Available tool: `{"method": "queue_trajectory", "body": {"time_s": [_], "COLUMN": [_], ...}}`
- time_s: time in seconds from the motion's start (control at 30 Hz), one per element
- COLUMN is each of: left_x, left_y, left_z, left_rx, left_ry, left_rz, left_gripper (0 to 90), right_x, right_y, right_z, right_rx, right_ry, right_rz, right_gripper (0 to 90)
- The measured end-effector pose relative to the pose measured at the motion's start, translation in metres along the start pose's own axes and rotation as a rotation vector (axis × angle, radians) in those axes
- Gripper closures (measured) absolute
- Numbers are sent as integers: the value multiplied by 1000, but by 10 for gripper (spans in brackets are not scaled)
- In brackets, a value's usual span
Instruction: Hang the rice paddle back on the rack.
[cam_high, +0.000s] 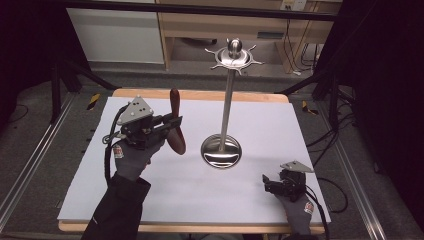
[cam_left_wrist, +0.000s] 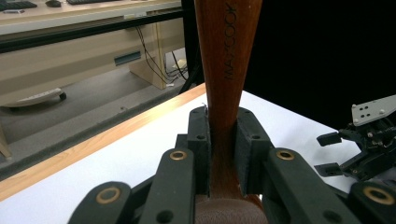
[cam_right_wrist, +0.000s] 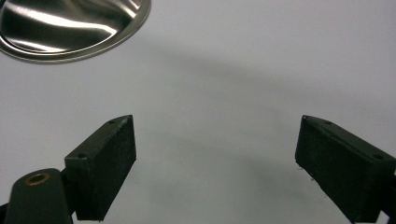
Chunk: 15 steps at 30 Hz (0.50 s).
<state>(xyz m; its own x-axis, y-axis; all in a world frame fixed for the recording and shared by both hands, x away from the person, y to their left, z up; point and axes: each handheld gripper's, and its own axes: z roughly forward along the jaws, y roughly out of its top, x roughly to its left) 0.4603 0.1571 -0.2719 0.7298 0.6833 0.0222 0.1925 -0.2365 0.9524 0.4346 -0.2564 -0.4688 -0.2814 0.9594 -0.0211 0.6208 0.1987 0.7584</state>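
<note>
**Wooden utensil up and clamped, hook stand waiting**

Closest to us, the right gripper (cam_high: 268, 181) sits low at the near right of the white table cover (cam_high: 260, 120), jaws spread wide with nothing between them, and in its own view the polished edge of the stand's base (cam_right_wrist: 70, 32) curves just ahead. We leave it parked there for now.

Over on the left, the action: our left gripper (cam_high: 172, 121) is pinching the wooden utensil (cam_high: 176, 125) partway along its length, jaws pressed tight on either side of the narrow neck. The left gripper view shows the handle (cam_left_wrist: 229, 56) rising straight up between the pads, lettering stamped on the wood. The utensil is off the table, nearly upright, held left of the metal stand (cam_high: 227, 100) and apart from it.

Our read is that this piece is headed for one of the hooks on the crown (cam_high: 234, 56) at the top of the pole. To do that well, we want to keep the grip firm so the wood doesn't swivel, lift clear above the crown before moving across, and approach a hook slowly. We can't tell from here whether the handle end has a hanging hole. If the stand wobbles, the free right gripper could steady the base.
</note>
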Motion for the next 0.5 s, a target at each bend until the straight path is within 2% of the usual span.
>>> {"method": "queue_trajectory", "body": {"time_s": [0.5], "left_x": [-3], "left_y": [13], "left_z": [7], "left_rx": [-11], "left_ry": [-12], "left_rz": [3], "left_gripper": [773], "right_x": [-1], "right_y": [0], "right_z": [0], "right_rx": [0], "right_ry": [2], "right_rz": [2], "right_gripper": [127]}}
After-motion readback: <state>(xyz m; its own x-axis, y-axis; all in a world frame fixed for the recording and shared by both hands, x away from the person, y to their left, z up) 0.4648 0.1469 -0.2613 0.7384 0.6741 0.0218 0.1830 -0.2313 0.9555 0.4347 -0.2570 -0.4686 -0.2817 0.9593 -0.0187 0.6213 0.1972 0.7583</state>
